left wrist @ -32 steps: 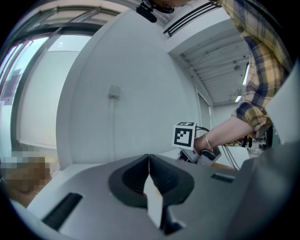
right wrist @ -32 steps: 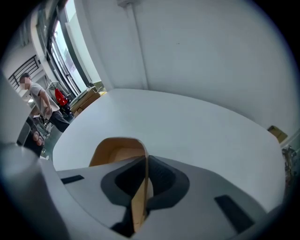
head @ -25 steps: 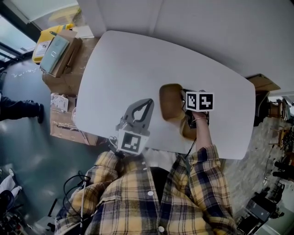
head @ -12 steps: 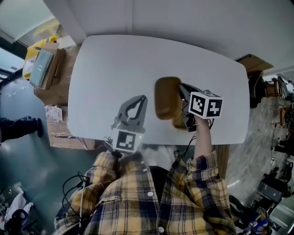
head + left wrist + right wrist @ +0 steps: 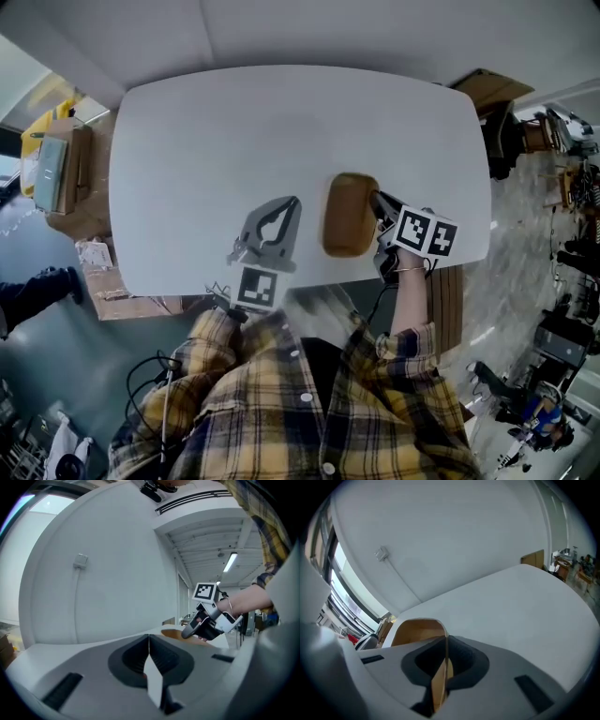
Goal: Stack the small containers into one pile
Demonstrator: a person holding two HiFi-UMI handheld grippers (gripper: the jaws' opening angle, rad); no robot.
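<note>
Pinching container (image 5: 349, 214) rim, right gripper (image 5: 378, 198) down-tilted.

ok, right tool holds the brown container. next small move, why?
Probably lower the brown container straight down, then open. The right tool is shut on its wall, the left tool is shut and empty beside it, and no other container shows on the white table; one may be hidden beneath.

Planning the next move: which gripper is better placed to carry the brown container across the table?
Right. The right gripper is shut on the wall of the brown container. The left gripper is shut on nothing, apart from the container, near the front edge of the table.
</note>
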